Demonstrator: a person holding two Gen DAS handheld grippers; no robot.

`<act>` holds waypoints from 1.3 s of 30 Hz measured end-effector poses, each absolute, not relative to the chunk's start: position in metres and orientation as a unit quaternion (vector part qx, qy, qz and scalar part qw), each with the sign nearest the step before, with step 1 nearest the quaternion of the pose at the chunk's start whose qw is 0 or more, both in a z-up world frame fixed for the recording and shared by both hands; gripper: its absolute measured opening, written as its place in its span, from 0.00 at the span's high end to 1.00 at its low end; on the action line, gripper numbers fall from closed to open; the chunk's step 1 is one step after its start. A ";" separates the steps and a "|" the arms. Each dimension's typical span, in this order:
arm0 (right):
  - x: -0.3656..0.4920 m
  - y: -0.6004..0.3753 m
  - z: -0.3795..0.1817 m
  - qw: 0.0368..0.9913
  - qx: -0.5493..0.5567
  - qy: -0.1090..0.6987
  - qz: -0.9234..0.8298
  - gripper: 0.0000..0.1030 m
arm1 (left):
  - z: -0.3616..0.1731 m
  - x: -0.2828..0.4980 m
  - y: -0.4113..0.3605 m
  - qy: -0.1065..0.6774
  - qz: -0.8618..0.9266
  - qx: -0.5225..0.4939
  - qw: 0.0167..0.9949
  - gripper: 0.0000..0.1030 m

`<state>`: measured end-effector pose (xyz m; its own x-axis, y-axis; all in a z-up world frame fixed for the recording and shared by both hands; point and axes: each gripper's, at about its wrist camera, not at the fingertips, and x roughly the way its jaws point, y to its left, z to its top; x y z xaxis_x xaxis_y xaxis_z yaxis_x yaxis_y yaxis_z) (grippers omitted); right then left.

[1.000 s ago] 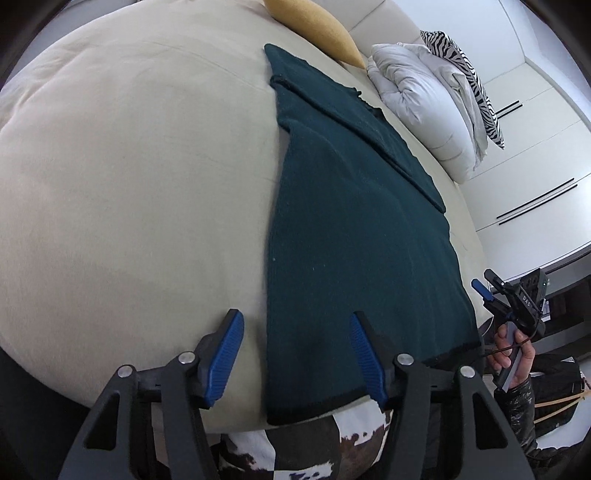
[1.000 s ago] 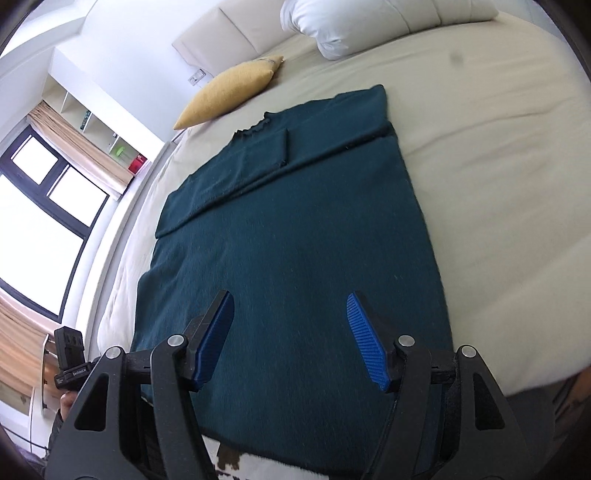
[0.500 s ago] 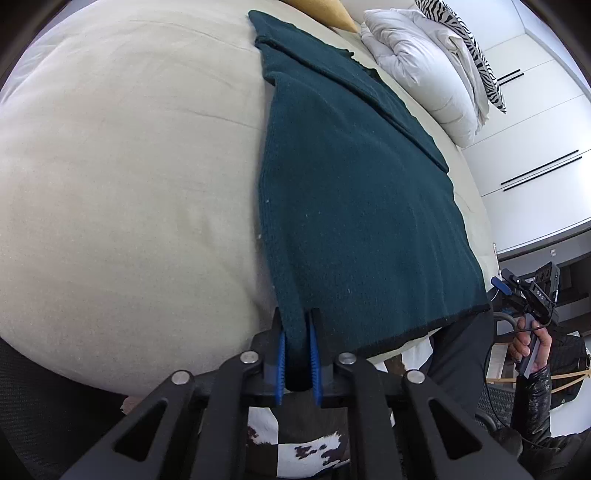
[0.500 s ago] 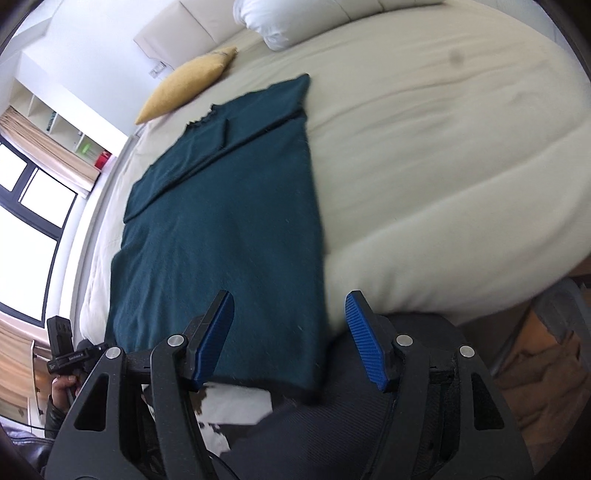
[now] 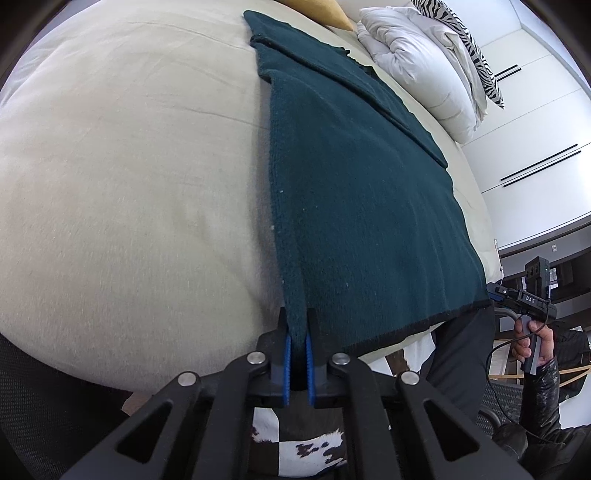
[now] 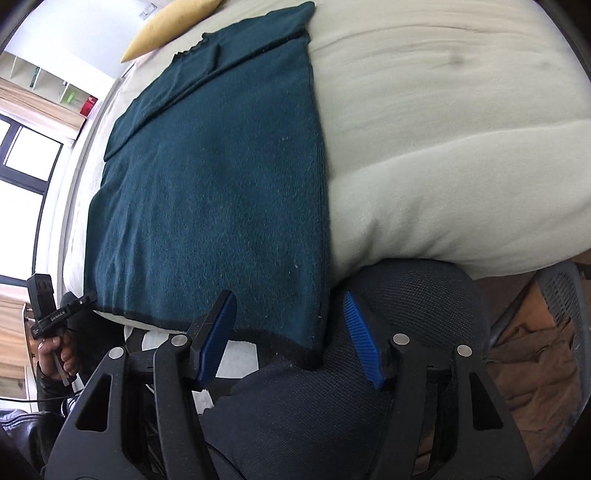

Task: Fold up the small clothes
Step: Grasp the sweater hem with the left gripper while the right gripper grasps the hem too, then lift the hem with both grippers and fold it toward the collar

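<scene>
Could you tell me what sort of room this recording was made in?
Most likely a bedroom: a dark green garment lies on a cream bed, with a white pillow and yellow cushion at its head.

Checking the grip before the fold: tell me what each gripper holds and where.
The left gripper is shut on the dark green garment's near left hem corner. The right gripper holds nothing; its open jaws straddle the other hem corner.

Bright daylight, seemingly from the window; sharp centres, fisheye-warped, dark-vignetted edges.

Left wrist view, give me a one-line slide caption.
Left gripper shut on the near corner of a dark green garment spread flat on a cream bed.
</scene>
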<state>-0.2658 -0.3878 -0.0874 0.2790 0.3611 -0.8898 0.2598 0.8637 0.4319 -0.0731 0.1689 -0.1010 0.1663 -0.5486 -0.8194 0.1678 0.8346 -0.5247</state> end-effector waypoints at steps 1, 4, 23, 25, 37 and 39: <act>-0.265 -0.388 -0.088 0.755 0.261 0.601 0.032 0.44 | -0.101 -0.073 0.169 0.599 -0.240 -0.159 0.747 0.93; -0.263 -0.387 -0.089 0.750 0.266 0.605 0.030 0.46 | -0.101 -0.074 0.169 0.597 -0.242 -0.159 0.748 0.94; -0.283 -0.393 -0.091 0.747 0.292 0.596 0.029 0.92 | -0.100 -0.077 0.170 0.592 -0.246 -0.158 0.751 0.94; -0.286 -0.394 -0.089 0.752 0.291 0.591 0.029 0.93 | -0.098 -0.078 0.169 0.591 -0.248 -0.155 0.752 0.94; -0.280 -0.407 -0.030 0.811 0.370 0.445 0.083 0.94 | -0.057 -0.065 0.188 0.536 -0.297 -0.255 0.748 0.94; -0.274 -0.411 -0.020 0.817 0.386 0.419 0.088 0.94 | -0.047 -0.060 0.191 0.517 -0.307 -0.280 0.748 0.94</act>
